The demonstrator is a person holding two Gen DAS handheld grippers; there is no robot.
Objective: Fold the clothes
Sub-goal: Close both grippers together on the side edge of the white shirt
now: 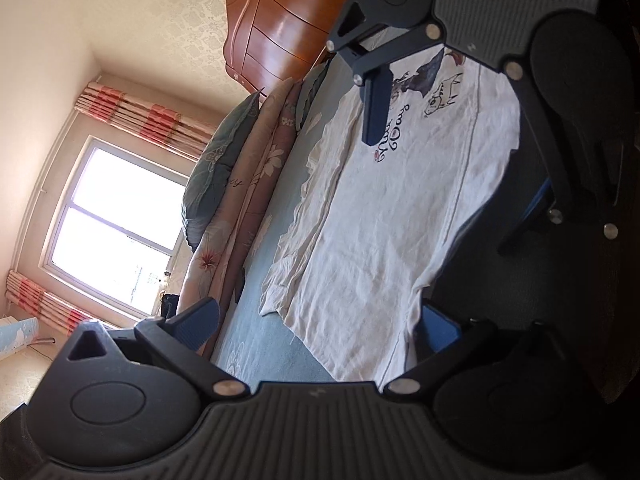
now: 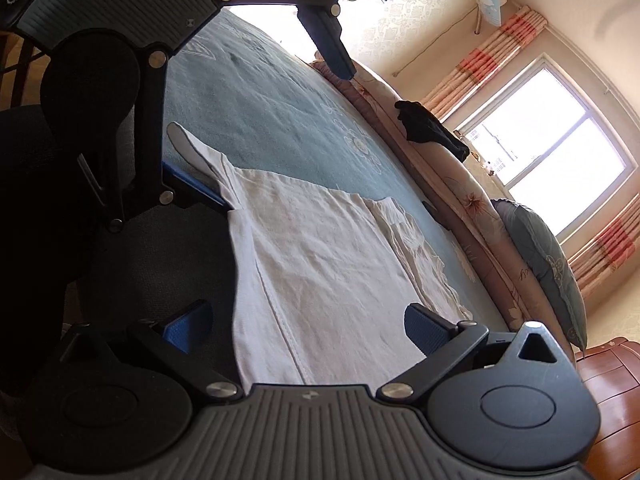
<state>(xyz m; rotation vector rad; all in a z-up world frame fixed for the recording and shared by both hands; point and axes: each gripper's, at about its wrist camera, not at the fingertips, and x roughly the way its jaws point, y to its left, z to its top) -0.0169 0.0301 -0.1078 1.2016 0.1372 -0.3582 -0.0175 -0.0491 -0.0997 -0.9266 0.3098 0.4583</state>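
A white printed cotton T-shirt (image 1: 384,216) is lying flat on the blue-green bed (image 1: 260,272). The left hand-held gripper (image 1: 316,324) and the right hand-held gripper (image 2: 308,328) are both hovering spread wide over its edge.

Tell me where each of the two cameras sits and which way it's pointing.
Left wrist view: sits on the left tool, looking along its open fingers across the white T-shirt on the blue bedspread; the right tool shows above.
Right wrist view: sits on the right tool, looking over the shirt toward the window; the left tool shows at upper left.
Shared: the shirt, bedspread, pillows, window and curtains.
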